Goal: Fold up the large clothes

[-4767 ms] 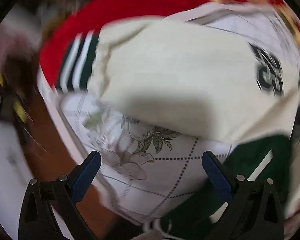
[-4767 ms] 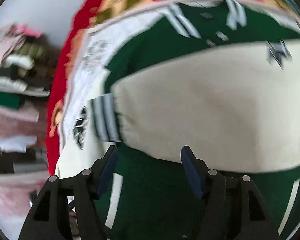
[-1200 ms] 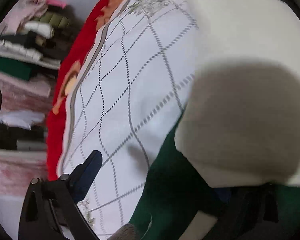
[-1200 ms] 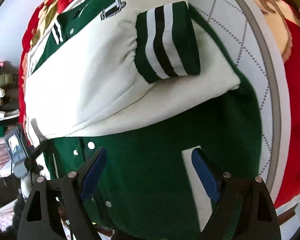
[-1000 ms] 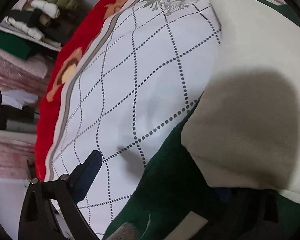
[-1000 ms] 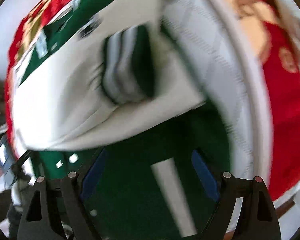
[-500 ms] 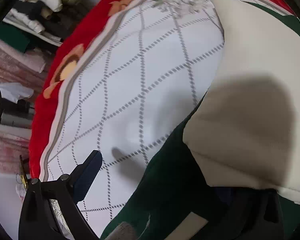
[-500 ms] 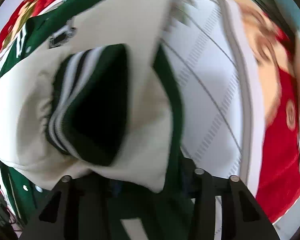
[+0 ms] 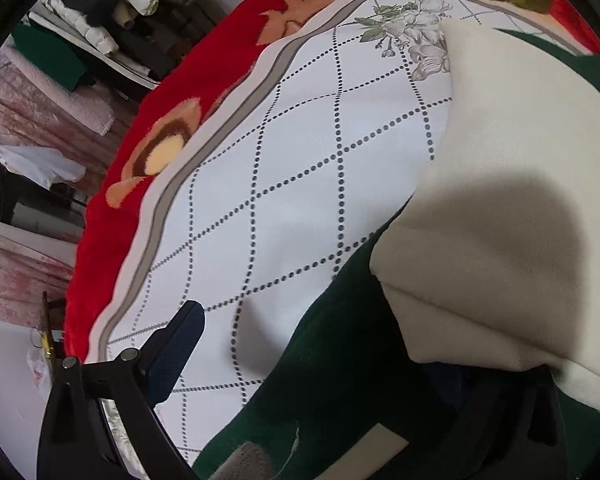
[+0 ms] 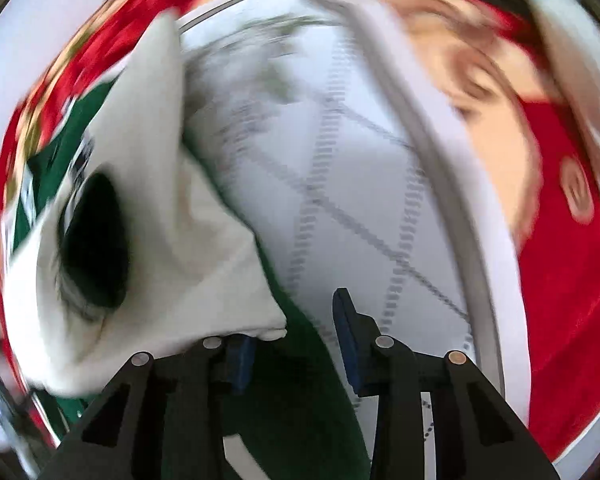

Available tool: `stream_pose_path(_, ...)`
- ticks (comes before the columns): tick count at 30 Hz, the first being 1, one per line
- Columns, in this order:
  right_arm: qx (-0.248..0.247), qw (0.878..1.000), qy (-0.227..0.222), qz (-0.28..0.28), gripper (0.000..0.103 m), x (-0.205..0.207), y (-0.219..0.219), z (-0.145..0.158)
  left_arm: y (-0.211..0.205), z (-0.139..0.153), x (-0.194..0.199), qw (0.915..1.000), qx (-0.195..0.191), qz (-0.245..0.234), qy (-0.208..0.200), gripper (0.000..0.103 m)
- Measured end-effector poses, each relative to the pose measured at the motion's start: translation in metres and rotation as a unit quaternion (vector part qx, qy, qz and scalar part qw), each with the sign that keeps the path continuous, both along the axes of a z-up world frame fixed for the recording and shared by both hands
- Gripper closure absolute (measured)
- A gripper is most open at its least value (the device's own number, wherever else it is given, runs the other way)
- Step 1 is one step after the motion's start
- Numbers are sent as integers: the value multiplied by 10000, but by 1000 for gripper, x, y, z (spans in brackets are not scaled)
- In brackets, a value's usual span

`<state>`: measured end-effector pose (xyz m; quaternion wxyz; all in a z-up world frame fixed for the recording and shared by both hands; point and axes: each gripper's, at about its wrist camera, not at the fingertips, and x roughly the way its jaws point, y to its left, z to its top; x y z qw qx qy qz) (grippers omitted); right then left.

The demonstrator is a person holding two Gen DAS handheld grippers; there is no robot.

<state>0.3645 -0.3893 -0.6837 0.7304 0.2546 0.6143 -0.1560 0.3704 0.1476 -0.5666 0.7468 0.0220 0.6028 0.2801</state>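
The green-bodied, cream-sleeved varsity jacket (image 9: 340, 380) is lying on the dotted white sheet (image 9: 280, 200). The right tongs (image 10: 292, 344) have just been closing, pinching its hem; the left tongs (image 9: 312, 364) are straddling it, grip unclear. Next: folding the hem upward.

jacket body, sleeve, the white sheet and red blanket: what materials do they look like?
Jacket body: dark green, matte, looks like felted wool or fleece; no sheen.
Sleeve: cream, smooth and matte, bends in soft rounded folds; faux leather or thick fleece, can't tell which.
Sheet: thin printed woven fabric, lies flat, dotted diamond grid.
Blanket: plush pile, fuzzy edge.
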Motion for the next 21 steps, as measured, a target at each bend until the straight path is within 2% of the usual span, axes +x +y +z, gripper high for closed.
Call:
stream_pose_path(1, -6, 9999, -5, -166, 66, -5, -4, -2, -3, 1, 1, 10000, -31, -19, -5, 0)
stream_pose_path(4, -5, 9997, 178, -188, 66, -8, -12, -15, -8, 1, 5, 10000, 64, -58, 48, 0)
stream_pose_path(7, -156, 9983, 517, 206, 64, -1, -3, -9, -6, 4, 3, 10000, 2, 29, 91, 0)
stream_pose_path(9, -66, 9966, 788, 241, 60, 8, 16, 1, -11, 12, -4, 9999, -60, 26, 119, 0)
stream_pose_path(12, 369, 9963, 769, 135, 59, -7, 25, 31, -28, 32, -25, 9997, -57, -232, 73, 0)
stream_pose_path(14, 754, 9960, 463, 108, 51, -18, 43, 52, -41, 42, -39, 9992, -99, -392, 50, 0)
stream_pose_path(15, 968, 9945, 367, 166, 50, -21, 52, 55, -47, 45, -45, 9988, -138, -465, 50, 0)
stream_pose_path(18, 1808, 9818, 376, 449, 50, -16, 109, 42, -65, 44, -53, 9975, -317, -617, 143, 0)
stream_pose_path(21, 2267, 9677, 651, 894, 50, 0, 167, 12, -84, 35, -56, 9957, -457, -721, 370, 0)
